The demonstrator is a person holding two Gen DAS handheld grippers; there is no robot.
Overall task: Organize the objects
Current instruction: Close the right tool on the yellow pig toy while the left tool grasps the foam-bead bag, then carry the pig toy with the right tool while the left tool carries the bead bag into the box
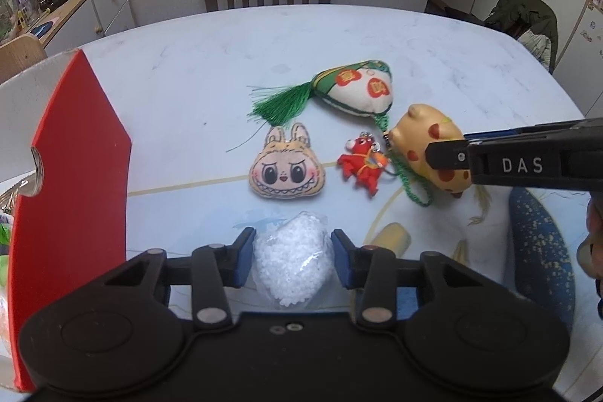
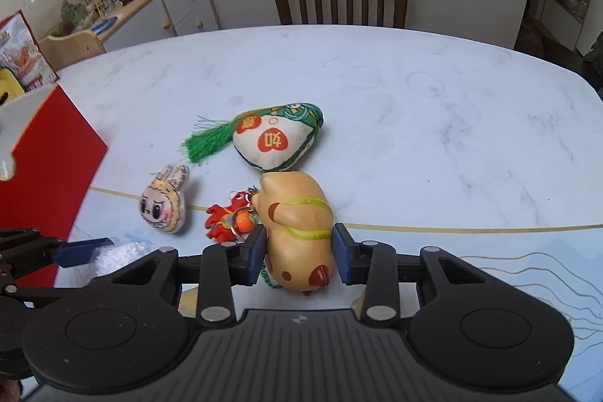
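Three white letters, "DAS", stand on the side of the right gripper [image 1: 448,153] where it reaches in across the left wrist view. Red heart patches on the zongzi-shaped sachet [image 2: 277,138] carry yellow Chinese characters; they are too distorted here to read with confidence.

Between the pads of the left gripper [image 1: 292,257] sits a clear bag of white granules [image 1: 292,266]; the jaws stand just beside it on either side, and contact looks likely but cannot be confirmed. The right gripper's blue pads bracket the tan spotted animal toy [image 2: 297,232], which fills the gap between them and lies on the marble table [image 2: 433,138].

Just left of that toy lies a small red keychain figure [image 2: 226,219], touching it, and further left a flat bunny-eared face charm [image 2: 166,202]. A red box [image 1: 71,176] stands at the table's left edge.
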